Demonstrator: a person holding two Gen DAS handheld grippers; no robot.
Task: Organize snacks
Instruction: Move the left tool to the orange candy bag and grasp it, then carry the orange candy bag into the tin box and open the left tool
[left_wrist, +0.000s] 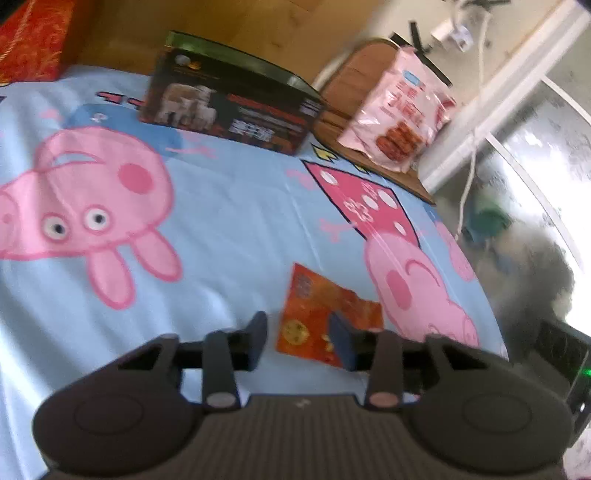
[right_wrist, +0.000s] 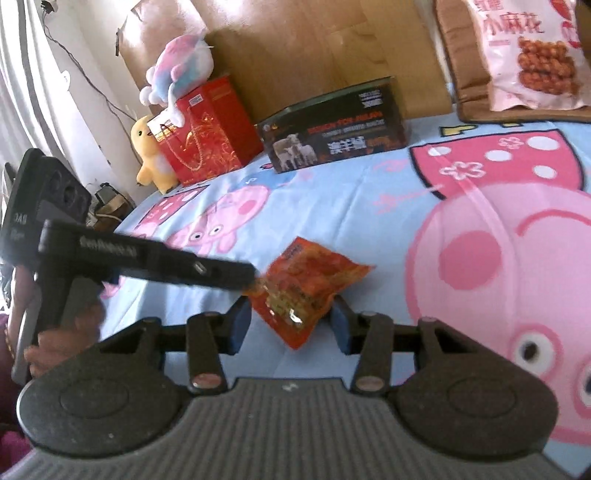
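A small orange snack packet (left_wrist: 321, 314) lies flat on the blue cartoon-pig bedsheet (left_wrist: 229, 221). My left gripper (left_wrist: 299, 341) is open just above the sheet, with the packet between and just ahead of its blue fingertips. My right gripper (right_wrist: 290, 325) is open too, its fingertips either side of the same packet (right_wrist: 310, 284) from the other direction. The left gripper's black body (right_wrist: 147, 258) reaches in from the left in the right wrist view, its tip at the packet's edge. A dark box (left_wrist: 229, 107) and a pink snack bag (left_wrist: 399, 110) stand at the far side.
The pink bag leans on a brown cushion (left_wrist: 354, 85). A red gift bag (right_wrist: 207, 136) with plush toys (right_wrist: 181, 70) stands by the wooden headboard (right_wrist: 295, 44). The bed edge drops off at the right in the left wrist view, with cables and a window (left_wrist: 535, 155) beyond.
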